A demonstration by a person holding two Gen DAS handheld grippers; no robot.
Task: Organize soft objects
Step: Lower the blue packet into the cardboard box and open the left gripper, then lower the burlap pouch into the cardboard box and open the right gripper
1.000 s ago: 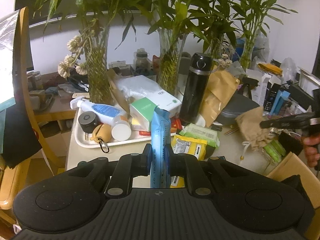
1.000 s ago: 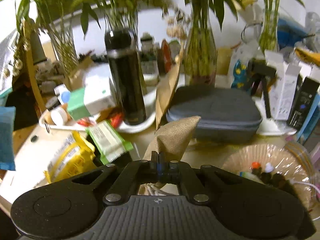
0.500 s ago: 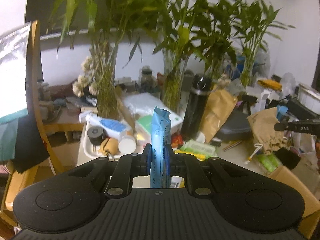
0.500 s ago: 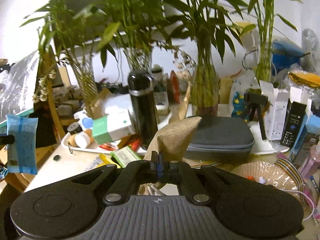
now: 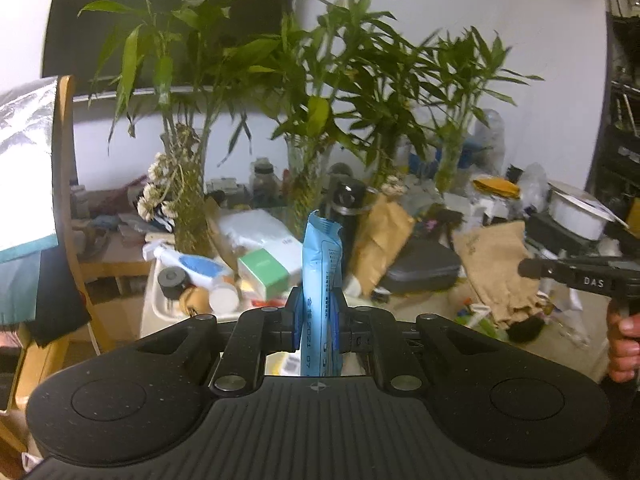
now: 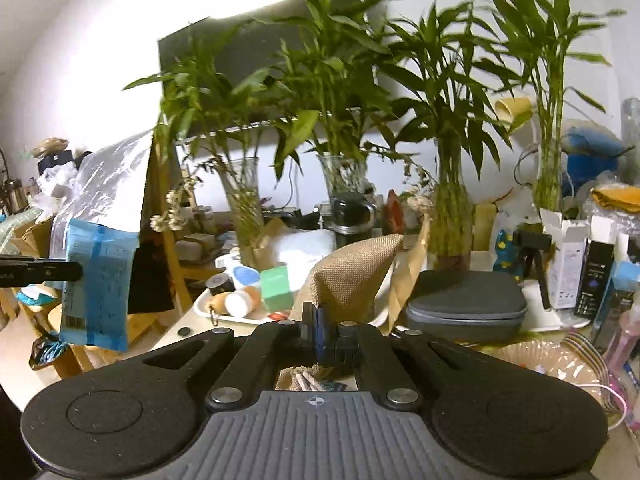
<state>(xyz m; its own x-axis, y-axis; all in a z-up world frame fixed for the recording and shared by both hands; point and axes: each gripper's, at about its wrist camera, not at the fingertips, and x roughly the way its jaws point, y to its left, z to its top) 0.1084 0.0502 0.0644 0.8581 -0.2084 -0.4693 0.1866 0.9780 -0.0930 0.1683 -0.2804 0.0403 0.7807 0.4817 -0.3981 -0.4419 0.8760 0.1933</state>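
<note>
A blue soft packet (image 5: 322, 264) stands upright between the jaws of my left gripper (image 5: 318, 320), which is shut on it. In the right wrist view the same blue packet (image 6: 98, 284) hangs in the air at the far left, clamped by the left gripper (image 6: 60, 271). My right gripper (image 6: 324, 336) is shut on a tan burlap bag (image 6: 352, 276), whose corner sticks up past the jaws. The left wrist view shows that burlap bag (image 5: 496, 264) dangling from the right gripper (image 5: 528, 268), with a person's hand (image 5: 622, 344) on its grip.
Below lies a cluttered table: a white tray (image 5: 158, 308) of bottles and a green box (image 5: 264, 274), a black flask (image 5: 346, 216), a grey zip case (image 6: 464, 304), and glass vases (image 6: 450, 220) of bamboo. A wooden chair (image 5: 68, 200) stands left; boxes (image 6: 568, 264) stand right.
Both grippers have risen and drawn back from the table, each carrying its item. The table clutter now looks smaller and lower, and more of the wall and plants shows.
</note>
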